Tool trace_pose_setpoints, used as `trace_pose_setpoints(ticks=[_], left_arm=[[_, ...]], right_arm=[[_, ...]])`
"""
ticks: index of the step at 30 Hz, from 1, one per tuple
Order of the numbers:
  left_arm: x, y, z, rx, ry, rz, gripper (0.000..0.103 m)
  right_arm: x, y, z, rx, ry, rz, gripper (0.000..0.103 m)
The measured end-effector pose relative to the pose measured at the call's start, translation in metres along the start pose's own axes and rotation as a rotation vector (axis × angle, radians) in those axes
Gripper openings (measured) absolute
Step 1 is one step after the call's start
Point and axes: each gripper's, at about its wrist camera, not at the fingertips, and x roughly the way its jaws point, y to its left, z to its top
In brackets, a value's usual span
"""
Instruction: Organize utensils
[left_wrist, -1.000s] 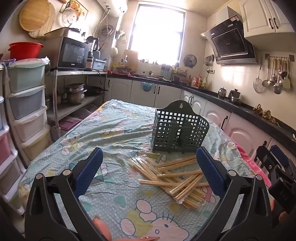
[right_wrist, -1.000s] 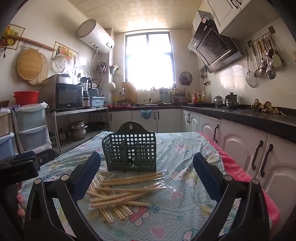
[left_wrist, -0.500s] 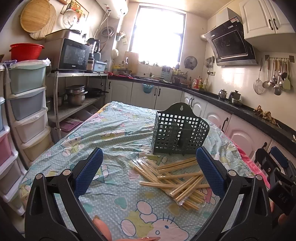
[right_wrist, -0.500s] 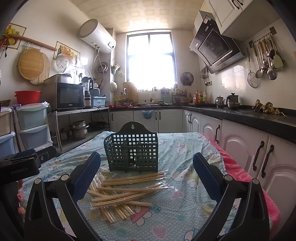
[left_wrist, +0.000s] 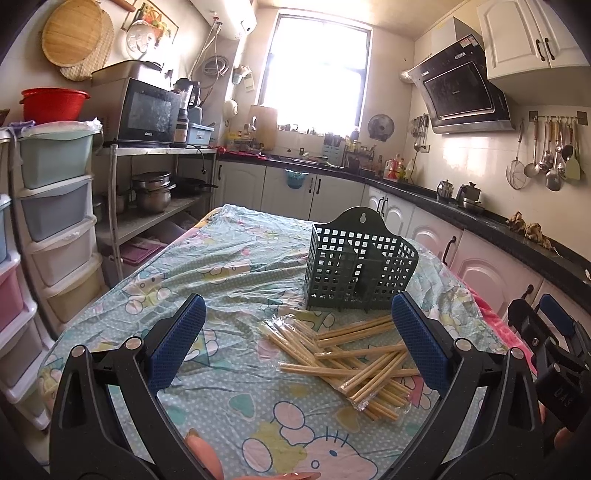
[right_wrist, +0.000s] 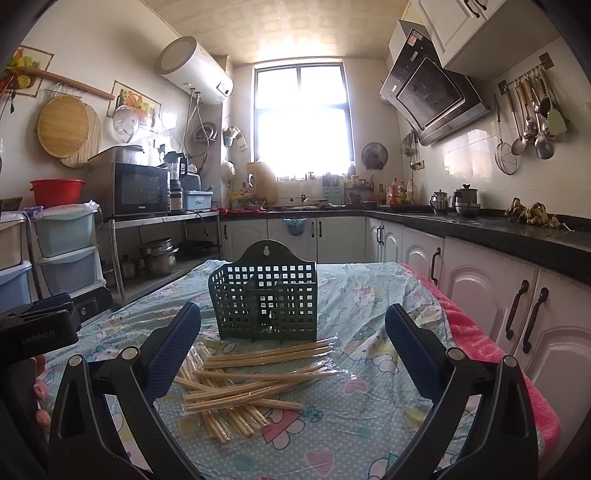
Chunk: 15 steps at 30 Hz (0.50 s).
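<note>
— On the table (left_wrist: 229, 280), status?
— Wrapped chopsticks (left_wrist: 354, 354) lie before the empty green holder (left_wrist: 360, 266); left gripper (left_wrist: 295, 347) and right gripper (right_wrist: 291, 347) gape, holding nothing.
— Next?
— Likely grasp one pair, stand it inside.

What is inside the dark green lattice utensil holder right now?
The dark green lattice utensil holder shows only its inner divider; no chopsticks stand in it. The wooden chopsticks lie in front. Its floor is hidden.
</note>
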Motion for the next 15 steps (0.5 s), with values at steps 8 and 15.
trace_pose_setpoints(ticks=[8, 15], left_arm=[[0.0004, -0.0008, 0.0006, 0.000, 0.000, -0.001, 0.093], [-0.0002, -0.0030, 0.0006, 0.005, -0.004, -0.001, 0.093]], right_arm=[[-0.0006, 0.0003, -0.0002, 0.000, 0.003, 0.000, 0.097], [-0.0006, 0.0001, -0.0006, 0.002, 0.000, -0.001, 0.097]])
